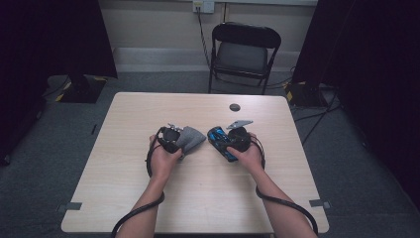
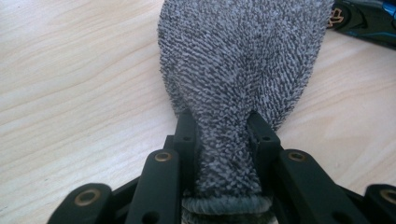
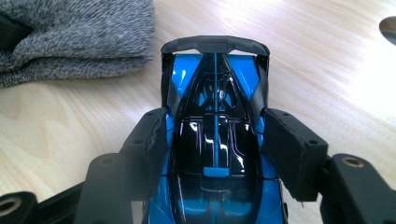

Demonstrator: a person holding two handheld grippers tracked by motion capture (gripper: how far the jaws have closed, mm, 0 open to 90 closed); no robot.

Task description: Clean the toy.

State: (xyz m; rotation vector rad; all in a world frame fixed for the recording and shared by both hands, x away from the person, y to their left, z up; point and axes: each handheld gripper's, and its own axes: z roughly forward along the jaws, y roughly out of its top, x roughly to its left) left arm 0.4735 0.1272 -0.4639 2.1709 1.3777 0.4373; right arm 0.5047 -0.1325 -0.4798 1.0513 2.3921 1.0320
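Two grips: grey cloth, toy car

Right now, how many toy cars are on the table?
1. The blue and black toy car lies on the table to the right of the grey cloth, between the jaws of the right gripper. None seems hidden.

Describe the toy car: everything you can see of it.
The toy car is glossy blue and black, plastic by its shine, with a black wing at its far end and a thin blue stripe along the cabin. It sits upright and low over the wooden table, between the pads of the right gripper, which sit against its sides. A grey cloth lies close beside it, apart.
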